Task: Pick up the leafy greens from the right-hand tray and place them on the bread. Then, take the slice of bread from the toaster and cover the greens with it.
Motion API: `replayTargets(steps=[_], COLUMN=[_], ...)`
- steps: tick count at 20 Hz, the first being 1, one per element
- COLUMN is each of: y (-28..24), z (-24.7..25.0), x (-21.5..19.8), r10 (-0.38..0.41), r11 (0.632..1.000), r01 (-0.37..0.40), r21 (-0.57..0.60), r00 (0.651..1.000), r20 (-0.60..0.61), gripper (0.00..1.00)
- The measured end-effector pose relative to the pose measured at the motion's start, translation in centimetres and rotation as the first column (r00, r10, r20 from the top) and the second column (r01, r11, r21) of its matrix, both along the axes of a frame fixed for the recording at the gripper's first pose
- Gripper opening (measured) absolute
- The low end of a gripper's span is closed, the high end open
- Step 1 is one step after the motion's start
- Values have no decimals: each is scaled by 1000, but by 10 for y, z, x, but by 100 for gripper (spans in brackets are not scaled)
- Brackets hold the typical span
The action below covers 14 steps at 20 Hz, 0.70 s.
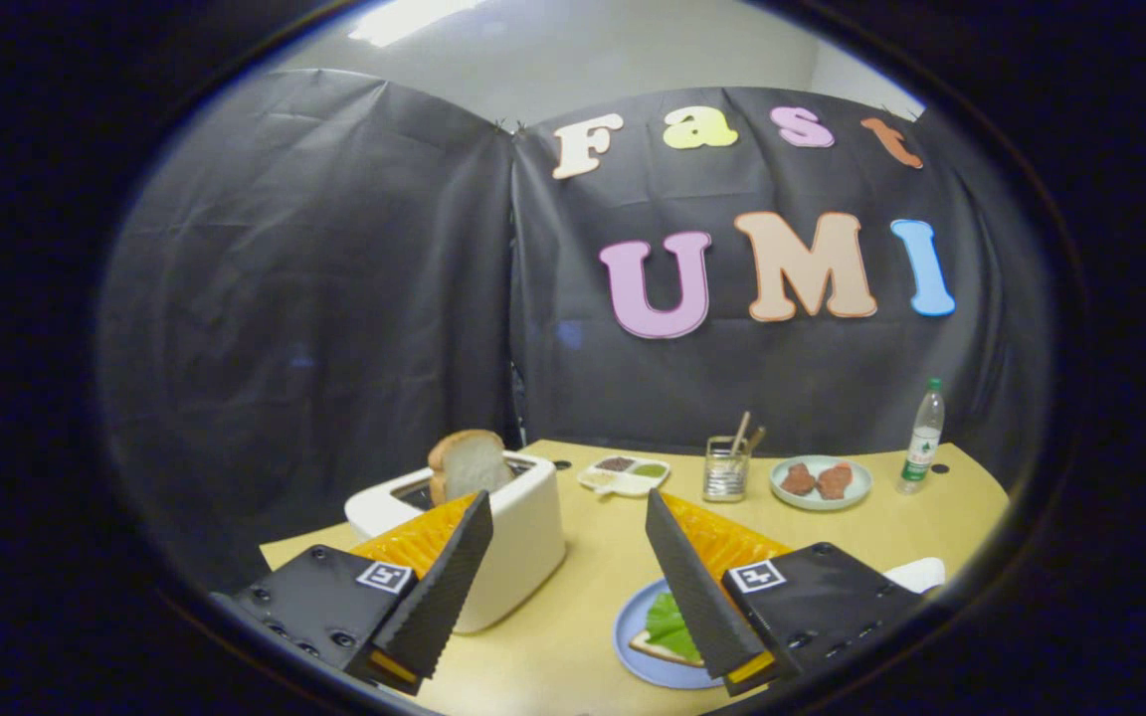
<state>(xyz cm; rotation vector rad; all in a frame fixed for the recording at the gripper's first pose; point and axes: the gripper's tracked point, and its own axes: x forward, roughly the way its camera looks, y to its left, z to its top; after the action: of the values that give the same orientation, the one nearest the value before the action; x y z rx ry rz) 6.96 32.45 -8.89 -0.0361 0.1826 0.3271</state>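
The slice of bread (468,464) stands upright in the slot of the white toaster (493,537), its upper half clear of the top and leaning a little toward the left end of the slot. It sits beyond and just above the left finger of the gripper (569,562), whose fingers are spread wide apart and hold nothing. The leafy greens (668,626) already lie on the lower bread (661,648) on the blue plate (633,636), close beside the right finger, which hides part of them, so the first half of the task looks done and the toaster slice is what remains. The main risk, as I judge it, is the grasp: the slice is soft and thin, so a pinch low against the slot rim could tear or crush it, and an off-centre pinch could let it swing and drop. The toaster looks light enough to shift or tip if a finger knocks its wall. On the way back, a low pass could drag the greens off the bread or nudge the plate. Farther back stand a small sauce dish (625,474), a glass of utensils (726,469), a plate of meat (820,482) and a bottle (922,438), well clear of the path.
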Motion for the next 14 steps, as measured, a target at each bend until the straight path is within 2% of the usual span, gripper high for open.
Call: replayTargets(steps=[4, 14], y=[51, 115], z=[10, -42], x=[17, 48], r10=[47, 76], r11=[997, 994], r01=[-49, -70], r21=[63, 80], r00=[998, 994], r20=[38, -77], gripper=[99, 96])
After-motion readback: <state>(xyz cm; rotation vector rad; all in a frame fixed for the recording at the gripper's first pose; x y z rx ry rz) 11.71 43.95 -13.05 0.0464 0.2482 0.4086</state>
